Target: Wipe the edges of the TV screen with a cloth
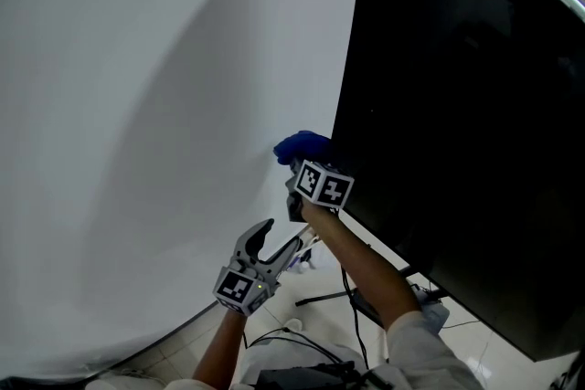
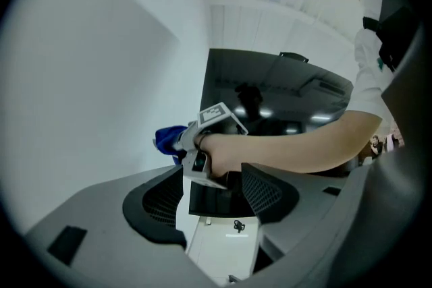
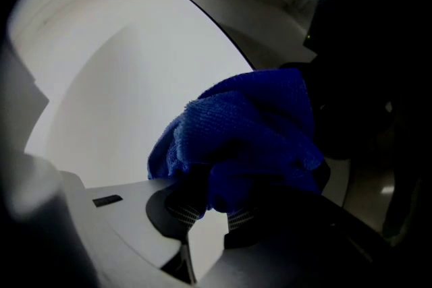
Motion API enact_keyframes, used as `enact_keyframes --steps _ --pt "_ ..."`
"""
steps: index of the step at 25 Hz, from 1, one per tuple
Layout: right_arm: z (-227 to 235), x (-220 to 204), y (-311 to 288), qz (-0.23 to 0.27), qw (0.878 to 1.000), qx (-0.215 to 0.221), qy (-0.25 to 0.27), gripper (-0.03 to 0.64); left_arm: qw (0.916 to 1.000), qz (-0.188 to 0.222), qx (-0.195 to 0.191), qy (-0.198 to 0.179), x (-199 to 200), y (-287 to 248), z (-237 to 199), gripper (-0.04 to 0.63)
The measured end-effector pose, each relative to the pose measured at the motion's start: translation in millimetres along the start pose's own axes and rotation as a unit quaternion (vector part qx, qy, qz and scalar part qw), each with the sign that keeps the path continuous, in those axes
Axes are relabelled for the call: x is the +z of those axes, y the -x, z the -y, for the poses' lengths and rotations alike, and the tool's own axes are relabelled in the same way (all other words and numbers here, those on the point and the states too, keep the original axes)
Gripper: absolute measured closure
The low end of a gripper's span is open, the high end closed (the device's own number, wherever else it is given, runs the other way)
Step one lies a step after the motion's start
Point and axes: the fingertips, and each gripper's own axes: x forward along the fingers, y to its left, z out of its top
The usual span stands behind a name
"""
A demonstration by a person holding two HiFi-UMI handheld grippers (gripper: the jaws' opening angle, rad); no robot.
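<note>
Cloth (image 3: pixel 250 131), judged soft, light and easily bunched, is clamped by its gathered middle in the right gripper (image 3: pixel 209 209) at the TV screen's (image 1: pixel 457 105) left edge, while the left gripper (image 2: pixel 212 195) hangs below that edge, jaws apart and empty.

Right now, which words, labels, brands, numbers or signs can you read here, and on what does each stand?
None can be read as text.
Marker cube on the left hand-held gripper and marker cube on the right hand-held gripper: square black-and-white patterns, no letters.
Small dark mark on the left hand-held gripper's white body: too small to read.
TV screen: no brand visible.
</note>
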Motion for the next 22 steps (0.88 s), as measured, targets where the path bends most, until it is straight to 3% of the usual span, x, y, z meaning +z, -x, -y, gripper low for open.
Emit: enact_keyframes --steps 4,11,15,22 --pt "-45 74 19 0.055 0.997 0.031 0.036 0.540 0.9998 0.010 -0.007 -0.017 30 -1 6 0.344" --pt "-132 218 47 0.161 0.980 0.077 0.092 0.540 0.9957 0.049 -0.032 -0.072 63 -6 7 0.345" --pt "-174 283 68 0.202 0.969 0.091 0.111 0.540 0.9962 0.059 -0.039 -0.051 77 -6 24 0.345" --pt "-229 385 86 0.249 0.953 0.081 0.156 0.540 0.9949 0.075 -0.041 -0.053 101 -3 25 0.345"
